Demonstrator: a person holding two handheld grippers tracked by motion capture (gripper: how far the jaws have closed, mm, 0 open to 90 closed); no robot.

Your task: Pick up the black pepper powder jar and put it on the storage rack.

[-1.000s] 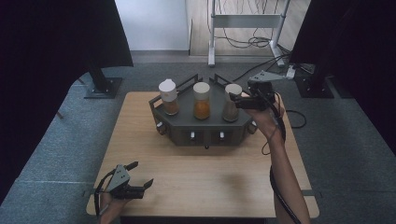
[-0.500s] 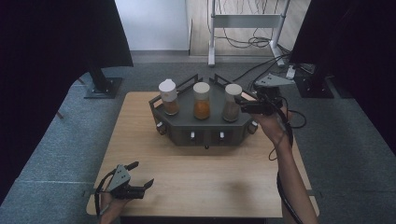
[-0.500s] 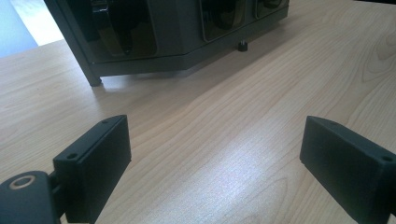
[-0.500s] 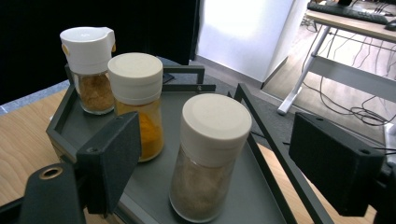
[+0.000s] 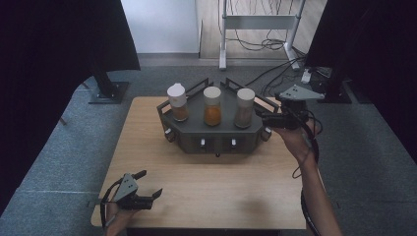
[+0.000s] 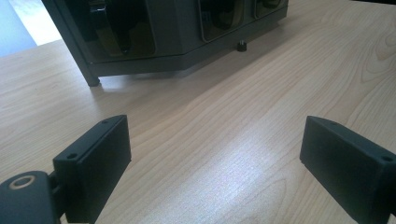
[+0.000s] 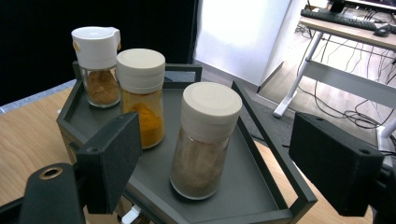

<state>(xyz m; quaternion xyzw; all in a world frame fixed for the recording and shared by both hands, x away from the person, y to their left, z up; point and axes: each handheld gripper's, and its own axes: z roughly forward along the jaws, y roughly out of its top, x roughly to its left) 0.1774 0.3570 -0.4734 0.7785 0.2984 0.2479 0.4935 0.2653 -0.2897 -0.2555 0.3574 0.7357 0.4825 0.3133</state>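
Observation:
A dark grey six-sided tray (image 5: 216, 140) stands at the back middle of the wooden table (image 5: 221, 191). Three upright spice jars stand in it: a white-capped one with brown powder (image 5: 177, 102), one with orange powder (image 5: 212, 106) and one with pale tan powder (image 5: 245, 108). My right gripper (image 5: 262, 118) hovers at the tray's right side, open, pointing at the tan jar (image 7: 205, 140) without touching it; the orange jar (image 7: 141, 98) and the brown jar (image 7: 97, 65) stand behind. My left gripper (image 5: 150, 183) rests open near the front left edge, nothing between its jaws (image 6: 215, 140).
Small knobs (image 5: 202, 142) line the tray's front wall, whose base (image 6: 140, 60) stands ahead of my left gripper. Black curtains hang at both sides. A metal stand (image 5: 255, 24) and cables (image 5: 275, 73) lie on the floor beyond the table.
My right gripper has drawn back to the right, away from the tan jar, with jaws unchanged. The left gripper has stayed put.

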